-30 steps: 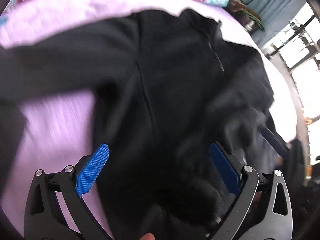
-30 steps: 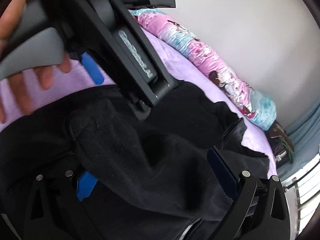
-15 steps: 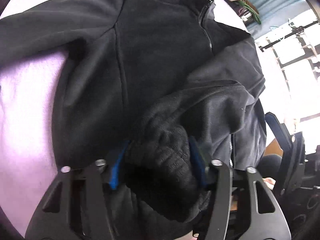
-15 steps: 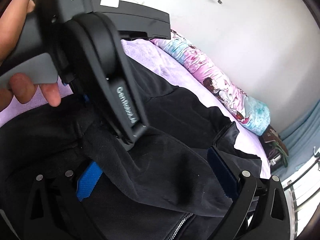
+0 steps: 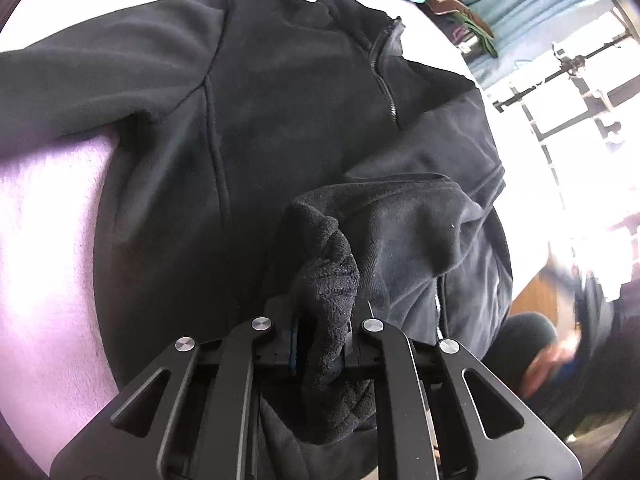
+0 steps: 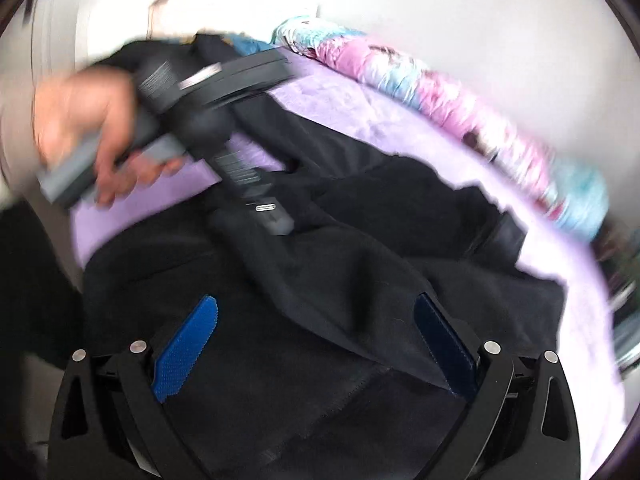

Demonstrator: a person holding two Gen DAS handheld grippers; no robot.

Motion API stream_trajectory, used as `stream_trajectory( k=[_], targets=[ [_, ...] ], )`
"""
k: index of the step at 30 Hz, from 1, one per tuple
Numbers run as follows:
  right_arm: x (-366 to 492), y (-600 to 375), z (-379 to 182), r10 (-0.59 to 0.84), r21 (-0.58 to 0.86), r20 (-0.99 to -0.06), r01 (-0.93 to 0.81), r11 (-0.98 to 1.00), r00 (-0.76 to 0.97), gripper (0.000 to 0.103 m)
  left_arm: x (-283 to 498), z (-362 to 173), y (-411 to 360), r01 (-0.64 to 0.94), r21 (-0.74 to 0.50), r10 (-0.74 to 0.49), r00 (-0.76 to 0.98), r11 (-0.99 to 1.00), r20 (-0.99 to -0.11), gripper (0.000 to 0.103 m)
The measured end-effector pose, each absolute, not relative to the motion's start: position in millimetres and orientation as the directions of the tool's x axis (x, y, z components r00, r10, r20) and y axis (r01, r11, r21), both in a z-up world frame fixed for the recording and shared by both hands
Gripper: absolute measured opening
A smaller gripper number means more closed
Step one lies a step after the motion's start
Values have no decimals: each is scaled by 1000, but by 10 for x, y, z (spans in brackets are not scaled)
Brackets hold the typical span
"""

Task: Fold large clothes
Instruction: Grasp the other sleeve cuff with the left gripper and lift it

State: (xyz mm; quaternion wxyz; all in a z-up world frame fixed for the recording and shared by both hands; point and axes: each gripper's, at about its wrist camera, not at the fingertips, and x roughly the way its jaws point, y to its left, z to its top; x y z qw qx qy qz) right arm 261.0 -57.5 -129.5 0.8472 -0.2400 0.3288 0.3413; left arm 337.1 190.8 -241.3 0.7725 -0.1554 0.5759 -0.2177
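Note:
A black zip fleece jacket [image 5: 280, 100] lies spread on a lilac bedspread [image 5: 44, 240], collar at the far side. My left gripper [image 5: 324, 332] is shut on the ribbed cuff [image 5: 328, 280] of one sleeve and holds it over the jacket's body. In the right wrist view the jacket [image 6: 360, 260] lies below my right gripper [image 6: 316, 340], which is open and empty above the fabric. The left gripper's body [image 6: 240, 160] and the hand holding it show there, blurred.
A rolled pink and blue quilt [image 6: 460, 96] lies along the bed's far edge by a white wall [image 6: 440, 0]. A bright window with a metal rack [image 5: 568, 80] is at the right. The bed's near edge drops off at lower right.
My left gripper closed on the sleeve cuff, from open a second ago. The right gripper has pulled back from the jacket, and its view is blurred by motion.

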Motion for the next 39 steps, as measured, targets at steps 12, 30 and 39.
stream_trajectory(
  k=[12, 30, 39],
  targets=[
    [5400, -1200, -1258, 224, -33, -966, -918, 396, 131, 97, 3255, -2207, 1750, 259, -335, -406, 308, 906, -860, 13],
    [5897, -2078, -1398, 84, -148, -975, -876, 458, 208, 9, 3457, -1785, 1365, 438, -131, -389, 573, 889, -721, 22],
    [5873, -2163, -1972, 8, -237, -957, -795, 559, 291, 26, 4061, -2378, 1627, 236, 50, -92, 554, 971, -827, 89]
  ],
)
